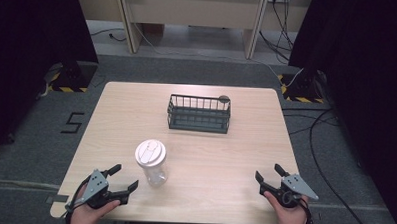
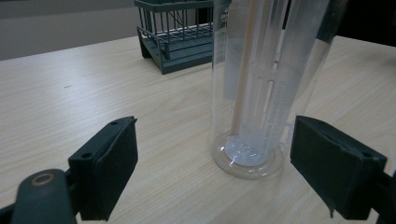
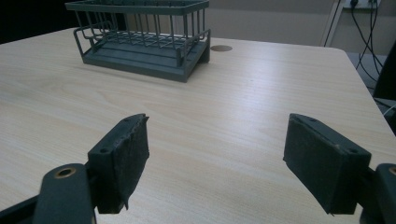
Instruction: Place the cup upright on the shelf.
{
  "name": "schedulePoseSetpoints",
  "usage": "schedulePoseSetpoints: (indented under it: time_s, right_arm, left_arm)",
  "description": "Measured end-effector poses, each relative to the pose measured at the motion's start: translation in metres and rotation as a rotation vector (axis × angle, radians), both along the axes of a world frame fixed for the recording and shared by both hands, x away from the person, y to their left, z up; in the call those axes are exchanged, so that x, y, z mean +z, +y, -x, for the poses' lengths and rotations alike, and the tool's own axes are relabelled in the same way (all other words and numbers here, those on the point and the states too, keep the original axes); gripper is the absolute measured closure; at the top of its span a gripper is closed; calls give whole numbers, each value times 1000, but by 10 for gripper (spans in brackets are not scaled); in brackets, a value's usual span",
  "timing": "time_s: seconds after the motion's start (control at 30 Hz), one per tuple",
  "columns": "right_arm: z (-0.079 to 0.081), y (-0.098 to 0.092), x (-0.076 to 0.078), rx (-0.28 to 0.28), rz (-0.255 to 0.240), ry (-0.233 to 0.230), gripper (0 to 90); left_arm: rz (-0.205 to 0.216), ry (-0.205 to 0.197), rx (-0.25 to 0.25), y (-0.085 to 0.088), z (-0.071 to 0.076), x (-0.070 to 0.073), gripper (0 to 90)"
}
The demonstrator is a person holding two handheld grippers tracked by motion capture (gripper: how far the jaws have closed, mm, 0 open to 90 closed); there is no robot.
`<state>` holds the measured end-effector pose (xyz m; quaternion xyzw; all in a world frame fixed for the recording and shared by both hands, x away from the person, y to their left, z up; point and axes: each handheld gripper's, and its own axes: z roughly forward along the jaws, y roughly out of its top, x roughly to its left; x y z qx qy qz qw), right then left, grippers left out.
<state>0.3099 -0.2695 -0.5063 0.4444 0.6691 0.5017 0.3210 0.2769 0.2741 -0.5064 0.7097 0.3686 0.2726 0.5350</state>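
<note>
Closest to where I stand, at the near edge of the table, the person's two hands each hold a gripper, and just ahead of the left gripper stands the clear plastic bottle with its white lid. It is upright on the wood, a little left of centre and near the front. In the left gripper view the bottle rises between and just beyond the two black jaws, with its base nearer the right one. The jaws are spread wide and touch nothing, so the bottle is not yet gripped. Inside the clear wall I can make out a pale inner tube or strainer, but not what it is for certain.

Over on the other side, the right gripper rests near the front right corner, well apart from the bottle. Its jaws are also wide apart and empty, with only bare tabletop between them in the right gripper view.

Farther back, past the middle of the table, sits the dark wire basket, with nothing in it that I can see.

As I judge it, the work has barely started. The left gripper is lined up for a grasp, and the closing, the lifting and any carrying, perhaps toward the basket, are all still to do.
</note>
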Motion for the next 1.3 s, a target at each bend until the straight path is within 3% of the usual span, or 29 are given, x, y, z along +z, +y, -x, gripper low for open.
schedulePoseSetpoints:
  time_s: [0.17, 0.5, 0.9, 1.1, 1.3]
  right_arm:
    - [1, 0, 0, 4, -7, 3, 221]
    - [2, 1, 0, 11, -33, 20, 215]
    - [2, 1, 0, 12, -44, 28, 211]
    - [1, 2, -1, 19, -46, 36, 211]
    - [1, 2, -1, 20, -45, 42, 214]
  left_arm:
    - [-10, 5, 1, -2, -3, 1, 144]
    - [-9, 40, -49, -17, -10, -1, 145]
    - [-17, 15, -96, -37, -23, 5, 145]
    - [-19, 28, -117, -43, -29, 2, 144]
    - [-20, 13, -155, -49, -37, 0, 143]
